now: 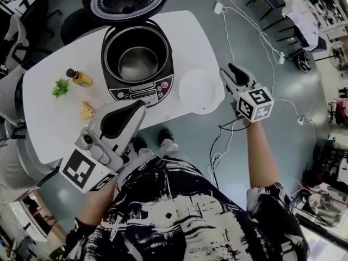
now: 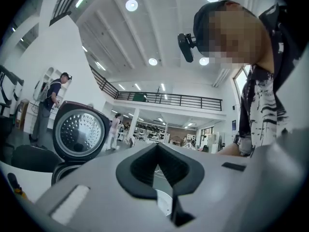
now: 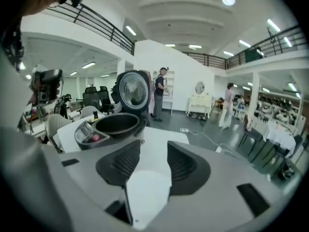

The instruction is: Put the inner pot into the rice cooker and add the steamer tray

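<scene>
With the inner pot (image 1: 137, 63) seated in the rice cooker (image 1: 142, 89), the steamer tray (image 1: 200, 90) is judged to be the step in hand. It lies flat on the tabletop (image 1: 49, 118) just beside and below the right tongs (image 1: 231, 68), whose jaws are parted and clamped on nothing. Its rim is best taken squarely, lifted level and lowered centred into the cooker ahead of those tongs, while the left tongs (image 1: 140, 109), drawn together and empty, are kept clear.
</scene>
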### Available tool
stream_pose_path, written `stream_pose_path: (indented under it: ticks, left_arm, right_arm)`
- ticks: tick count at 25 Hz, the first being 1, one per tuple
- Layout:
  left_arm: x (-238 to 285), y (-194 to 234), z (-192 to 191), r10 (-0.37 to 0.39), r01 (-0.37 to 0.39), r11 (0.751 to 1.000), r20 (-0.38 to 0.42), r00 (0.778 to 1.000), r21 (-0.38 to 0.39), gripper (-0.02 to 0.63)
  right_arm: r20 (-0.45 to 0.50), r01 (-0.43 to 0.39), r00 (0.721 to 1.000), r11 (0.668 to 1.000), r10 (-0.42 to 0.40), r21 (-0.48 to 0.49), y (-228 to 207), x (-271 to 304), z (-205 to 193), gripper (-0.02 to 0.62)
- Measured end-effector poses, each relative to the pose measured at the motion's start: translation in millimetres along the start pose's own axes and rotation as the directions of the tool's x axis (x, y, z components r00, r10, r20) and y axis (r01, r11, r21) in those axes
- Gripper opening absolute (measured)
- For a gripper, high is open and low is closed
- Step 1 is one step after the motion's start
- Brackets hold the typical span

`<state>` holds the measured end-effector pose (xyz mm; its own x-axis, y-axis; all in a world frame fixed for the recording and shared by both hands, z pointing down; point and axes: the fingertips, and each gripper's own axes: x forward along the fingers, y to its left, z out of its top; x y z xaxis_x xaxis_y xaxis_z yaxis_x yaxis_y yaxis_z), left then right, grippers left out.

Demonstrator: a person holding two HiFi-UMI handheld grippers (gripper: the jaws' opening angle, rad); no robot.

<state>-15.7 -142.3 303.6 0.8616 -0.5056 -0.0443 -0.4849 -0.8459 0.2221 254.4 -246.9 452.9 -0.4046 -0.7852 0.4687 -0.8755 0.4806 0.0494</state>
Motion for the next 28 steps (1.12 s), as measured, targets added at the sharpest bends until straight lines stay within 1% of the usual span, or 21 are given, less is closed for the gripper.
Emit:
stream_pose_path:
  ticks: [1, 2, 3, 4, 5, 7, 10, 13, 17, 20, 21, 23, 26, 27, 28]
  left_arm:
    - [6.6, -2.7, -2.0, -0.012, 0.012, 1.0, -0.01, 1.0, 0.0, 0.005]
    - [13.2, -5.3, -4.1, -0.024, 0.024, 1.0, -0.019, 1.0, 0.0, 0.005]
    - [19.4, -7.8, -6.4, -0.034, 0.034, 0.999, -0.028, 0.999, 0.001, 0.005]
    - [25.0, -10.1, -8.5, -0.042, 0.042, 0.999, -0.037, 0.998, 0.002, 0.005]
    - [29.8, -12.1, -10.4, -0.048, 0.048, 0.999, -0.046, 0.998, 0.003, 0.005]
    - [37.9, -15.7, -13.3, -0.057, 0.057, 0.998, -0.064, 0.996, 0.004, 0.005]
    - [47.1, -20.1, -16.7, -0.062, 0.063, 0.998, -0.089, 0.994, 0.008, 0.005]
    - [51.9, -20.6, -18.9, -0.053, 0.055, 0.998, -0.106, 0.993, 0.012, 0.005]
    - [53.1, -18.3, -21.4, -0.034, 0.036, 0.999, -0.119, 0.992, 0.014, 0.005]
    - [50.7, -15.7, -21.9, -0.017, 0.019, 1.0, -0.118, 0.993, 0.016, 0.005]
    - [50.1, -14.4, -21.7, -0.011, 0.013, 1.0, -0.118, 0.993, 0.017, 0.005]
    - [49.6, -11.5, -21.4, -0.002, 0.004, 1.0, -0.117, 0.993, 0.016, 0.005]
    - [48.4, -7.8, -21.1, 0.008, -0.006, 1.0, -0.115, 0.993, 0.013, 0.005]
    - [47.7, -6.7, -21.0, 0.011, -0.01, 1.0, -0.114, 0.993, 0.012, 0.005]
    - [47.1, -5.8, -21.0, 0.015, -0.014, 1.0, -0.113, 0.993, 0.011, 0.005]
  right_arm:
    - [-0.052, 0.008, 0.999, 0.999, -0.006, 0.046, -5.4, -4.8, -31.8, 0.16]
    - [-0.111, 0.024, 0.994, 0.995, -0.014, 0.092, -11.5, -7.6, -64.2, 0.171]
    - [-0.17, 0.048, 0.985, 0.99, -0.024, 0.134, -18.0, -9.0, -95.8, 0.195]
    - [-0.228, 0.076, 0.973, 0.982, -0.035, 0.172, -24.1, -9.2, -125.7, 0.208]
    - [-0.282, 0.107, 0.958, 0.972, -0.045, 0.209, -29.6, -8.7, -153.0, 0.234]
    - [-0.367, 0.169, 0.929, 0.945, -0.058, 0.279, -37.9, -5.4, -198.1, 0.241]
    - [-0.452, 0.229, 0.89, 0.912, -0.055, 0.34, -42.8, 4.9, -243.5, 0.241]
    - [-0.502, 0.262, 0.864, 0.893, -0.047, 0.366, -45.1, 19.6, -268.3, 0.241]
    - [-0.546, 0.306, 0.837, 0.865, -0.045, 0.397, -50.5, 30.2, -287.9, 0.238]
    - [-0.572, 0.325, 0.819, 0.858, -0.046, 0.397, -51.7, 32.7, -297.0, 0.224]
    - [-0.578, 0.329, 0.815, 0.858, -0.047, 0.395, -51.8, 33.5, -299.0, 0.205]
    - [-0.593, 0.344, 0.804, 0.853, -0.052, 0.392, -52.7, 34.6, -302.9, 0.196]
    - [-0.619, 0.382, 0.783, 0.836, -0.066, 0.394, -54.7, 34.1, -308.4, 0.097]
    - [-0.625, 0.393, 0.777, 0.828, -0.068, 0.399, -54.8, 34.1, -309.7, 0.032]
    - [-0.629, 0.401, 0.775, 0.818, -0.064, 0.411, -54.7, 34.4, -310.5, 0.024]
